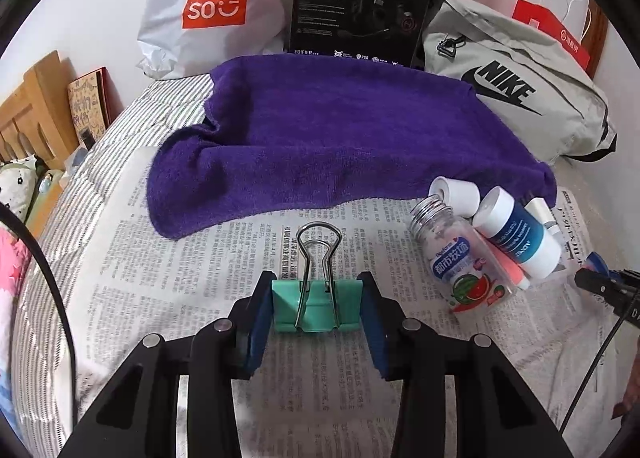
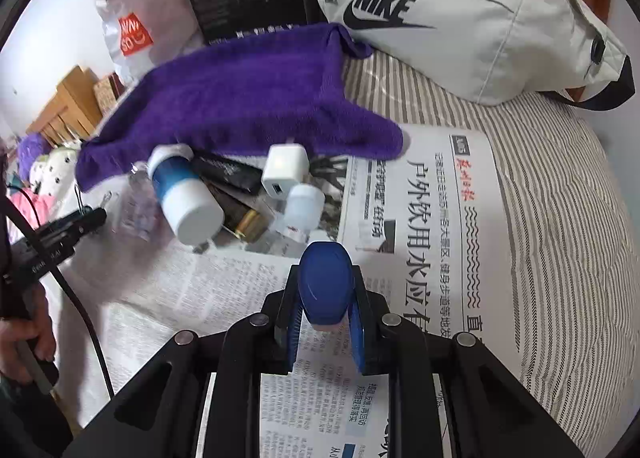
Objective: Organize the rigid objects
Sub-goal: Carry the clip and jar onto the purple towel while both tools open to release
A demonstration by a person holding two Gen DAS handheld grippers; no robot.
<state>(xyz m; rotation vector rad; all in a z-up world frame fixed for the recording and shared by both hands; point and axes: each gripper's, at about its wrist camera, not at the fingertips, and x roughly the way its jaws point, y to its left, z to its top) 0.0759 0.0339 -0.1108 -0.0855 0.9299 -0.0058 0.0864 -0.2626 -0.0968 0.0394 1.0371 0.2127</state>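
My left gripper [image 1: 316, 304] is shut on a green binder clip [image 1: 316, 308], wire handles pointing forward, just above the newspaper [image 1: 200, 278]. To its right lie a clear candy bottle [image 1: 460, 258], a blue-and-white bottle [image 1: 520, 234] and a white cap [image 1: 456, 192]. My right gripper [image 2: 326, 294] is shut on a blue oval object [image 2: 325, 284] held upright over the newspaper [image 2: 420, 218]. Ahead of it, to the left, sits a cluster: the blue-and-white bottle [image 2: 182, 194], a white charger plug [image 2: 284, 170], a small white bottle [image 2: 304, 206] and a battery [image 2: 248, 224].
A purple towel [image 1: 340, 138] lies behind the items on the striped bedding [image 2: 540, 178]. Behind it stand a Miniso bag [image 1: 212, 2], a black headset box [image 1: 360, 2] and a grey Nike bag [image 1: 516, 90]. A hand [image 2: 28, 334] and cable show at the left.
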